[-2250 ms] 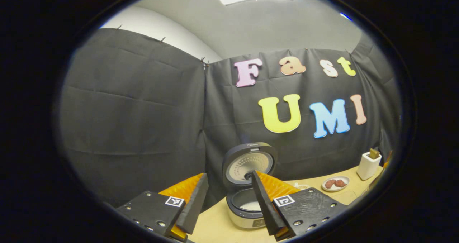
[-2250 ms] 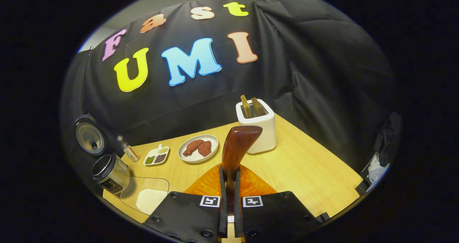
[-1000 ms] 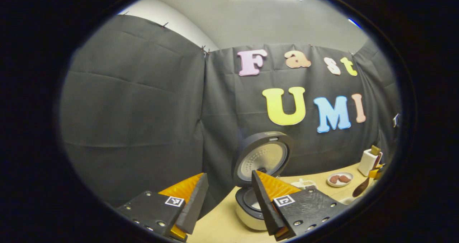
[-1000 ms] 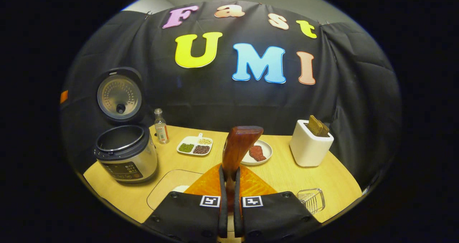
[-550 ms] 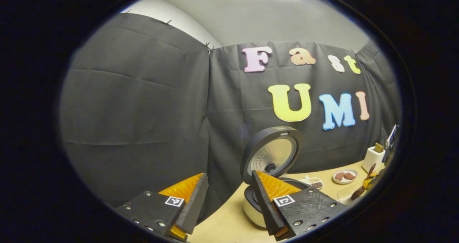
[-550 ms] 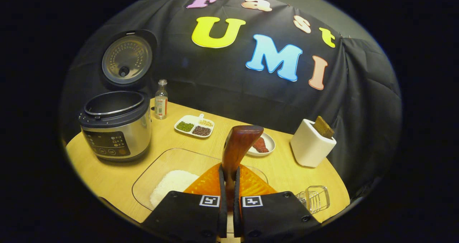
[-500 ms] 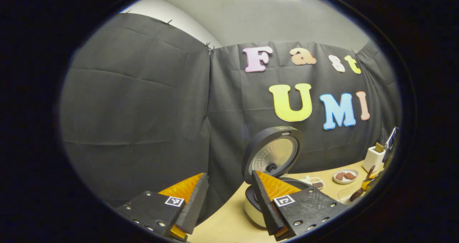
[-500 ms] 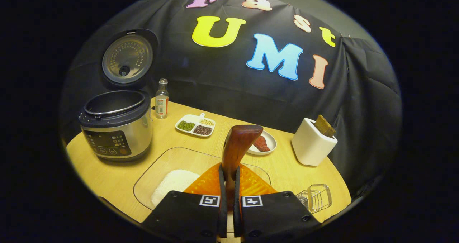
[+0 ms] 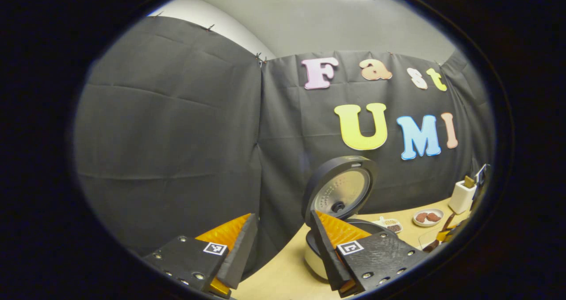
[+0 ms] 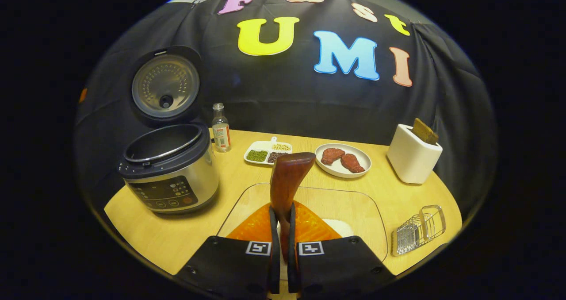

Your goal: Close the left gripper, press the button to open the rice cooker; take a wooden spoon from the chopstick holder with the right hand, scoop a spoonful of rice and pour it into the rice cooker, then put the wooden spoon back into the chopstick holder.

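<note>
- Left gripper view: the left gripper [image 9: 283, 251] has its fingers spread wide with nothing between them. The cooker [image 9: 340, 211] stands just beyond its right finger, lid up and tilted back, so the button step looks done. Past the cooker, at the far right of the table [image 9: 283, 278], sit a plate [image 9: 426, 217] and the white holder [image 9: 460, 196]. The right gripper [image 9: 446, 236] shows small at the table's edge right of the cooker, with the spoon [image 9: 435, 244] dark below it; whether it is over the rice cannot be told from here.

- Right gripper view: the right gripper [image 10: 283, 242] is clamped narrow on the spoon [image 10: 287, 180] handle, both fingers pressing it. The spoon's long axis runs straight ahead along the fingers, bowl end up and away. Directly below the gripper lies the clear tray [image 10: 358, 202], to the right of the cooker [image 10: 170, 169]; the rice [image 10: 338, 227] shows as a white patch just right of the fingers and partly hidden under them. I judge the coming move to be a dip down and forward into the rice, then a carry left to the cooker's open pot. The holder [image 10: 411, 158] stands well to the right of the cooker, behind the tray.
</note>
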Motion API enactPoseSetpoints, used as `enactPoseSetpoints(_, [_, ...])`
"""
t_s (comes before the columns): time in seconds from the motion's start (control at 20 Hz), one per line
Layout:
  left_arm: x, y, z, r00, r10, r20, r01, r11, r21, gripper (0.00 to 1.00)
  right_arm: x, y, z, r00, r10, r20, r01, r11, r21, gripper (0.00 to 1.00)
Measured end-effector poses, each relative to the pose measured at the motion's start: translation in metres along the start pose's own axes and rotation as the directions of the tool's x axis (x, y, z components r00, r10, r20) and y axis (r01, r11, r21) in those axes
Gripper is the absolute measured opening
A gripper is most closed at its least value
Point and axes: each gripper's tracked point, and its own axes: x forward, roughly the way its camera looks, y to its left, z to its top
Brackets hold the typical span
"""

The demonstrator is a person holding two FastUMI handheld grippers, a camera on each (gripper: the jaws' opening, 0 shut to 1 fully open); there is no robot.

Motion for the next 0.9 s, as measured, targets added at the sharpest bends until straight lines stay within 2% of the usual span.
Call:
enactPoseSetpoints(0.15, [-0.002, -0.004, 0.001, 1.000, 0.001, 0.000, -0.001, 1.000, -0.001, 0.75, -0.003, -0.005, 0.000, 0.999, 0.044, -0.016, -0.042, 0.991, 0.127, 0.09])
enactPoseSetpoints(0.2, [-0.003, -0.005, 0.002, 1.000, 0.000, 0.001, 0.000, 1.000, 0.001, 0.75, -0.005, -0.008, 0.000, 0.998, 0.059, -0.021, -0.054, 0.983, 0.177, 0.12])
enactPoseSetpoints(0.25, [-0.004, -0.007, 0.003, 1.000, 0.000, 0.003, 0.000, 1.000, 0.003, 0.75, -0.006, -0.011, 0.000, 0.997, 0.073, -0.028, -0.065, 0.970, 0.233, 0.06])
enactPoseSetpoints(0.4, [-0.007, -0.015, 0.007, 1.000, -0.005, 0.009, 0.005, 1.000, 0.003, 0.75, -0.004, -0.025, -0.003, 0.994, 0.102, -0.047, -0.074, 0.913, 0.402, 0.09])
enactPoseSetpoints(0.45, [-0.008, -0.018, 0.008, 1.000, -0.005, 0.011, 0.004, 1.000, 0.003, 0.75, -0.005, -0.031, -0.004, 0.993, 0.107, -0.055, -0.072, 0.893, 0.443, 0.05])
enactPoseSetpoints(0.5, [-0.009, -0.021, 0.010, 1.000, -0.004, 0.014, 0.004, 1.000, 0.003, 0.76, -0.006, -0.036, -0.005, 0.992, 0.114, -0.059, -0.072, 0.876, 0.476, 0.08])
enactPoseSetpoints(0.6, [-0.012, -0.026, 0.015, 1.000, -0.005, 0.022, 0.005, 1.000, 0.009, 0.75, -0.008, -0.044, -0.005, 0.990, 0.129, -0.061, -0.077, 0.841, 0.535, 0.05])
enactPoseSetpoints(0.65, [-0.014, -0.027, 0.016, 1.000, -0.006, 0.025, 0.006, 1.000, 0.013, 0.75, -0.009, -0.048, -0.005, 0.989, 0.136, -0.060, -0.079, 0.823, 0.563, 0.08])
enactPoseSetpoints(0.8, [-0.017, -0.033, 0.025, 0.999, -0.007, 0.035, 0.006, 1.000, 0.014, 0.74, -0.012, -0.060, -0.003, 0.988, 0.146, -0.049, -0.083, 0.775, 0.626, 0.08])
enactPoseSetpoints(0.9, [-0.019, -0.038, 0.027, 0.999, -0.008, 0.041, 0.007, 1.000, 0.017, 0.74, -0.013, -0.067, 0.003, 0.988, 0.150, -0.036, -0.090, 0.748, 0.658, 0.05])
